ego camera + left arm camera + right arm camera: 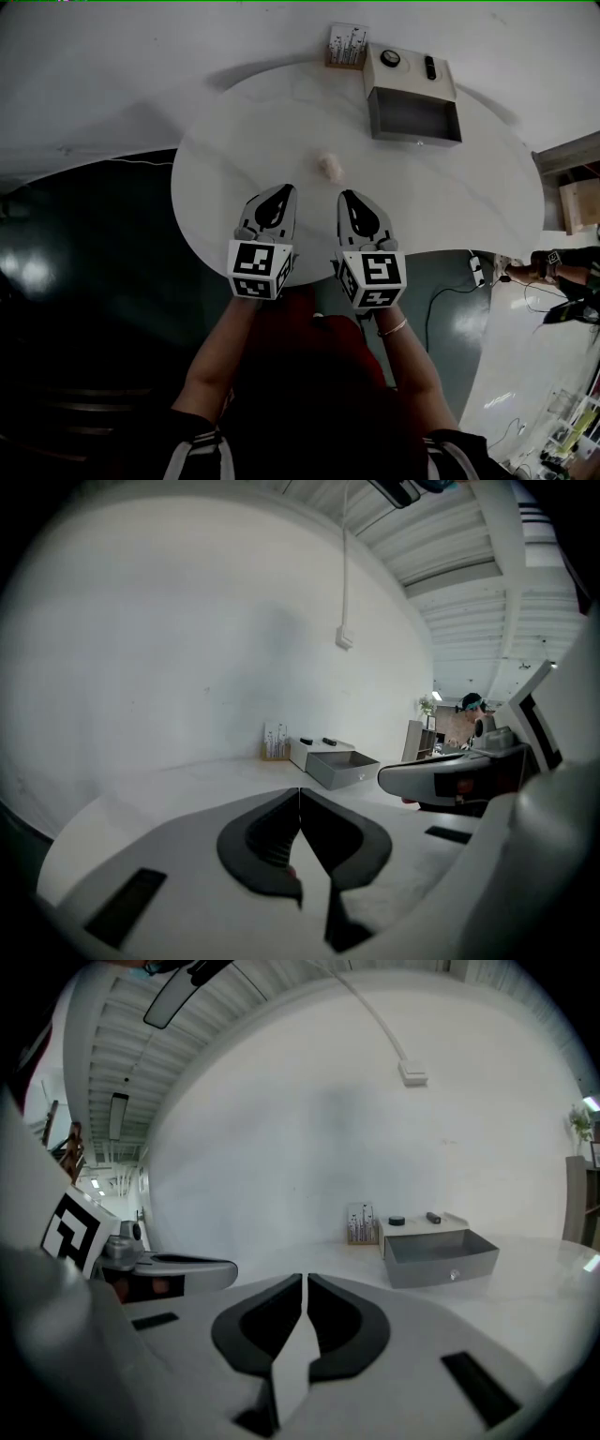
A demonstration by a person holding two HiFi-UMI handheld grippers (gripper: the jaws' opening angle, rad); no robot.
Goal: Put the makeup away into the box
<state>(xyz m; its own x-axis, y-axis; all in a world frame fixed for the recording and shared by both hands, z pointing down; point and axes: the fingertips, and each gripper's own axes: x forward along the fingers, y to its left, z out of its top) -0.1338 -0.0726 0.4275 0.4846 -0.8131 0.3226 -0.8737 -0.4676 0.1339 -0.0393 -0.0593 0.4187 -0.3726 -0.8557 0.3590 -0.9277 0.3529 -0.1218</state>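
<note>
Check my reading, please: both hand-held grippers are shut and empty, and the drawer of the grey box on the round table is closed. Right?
Not quite. The right gripper view shows the drawer of the grey box pulled open, not closed. The left hand-held gripper and the right hand-held gripper are indeed shut and empty.

The small pale lump [328, 166] on the desk [450, 206] is too small to identify; so are the contents of the holder [346, 47] beside the box [403, 82].
</note>
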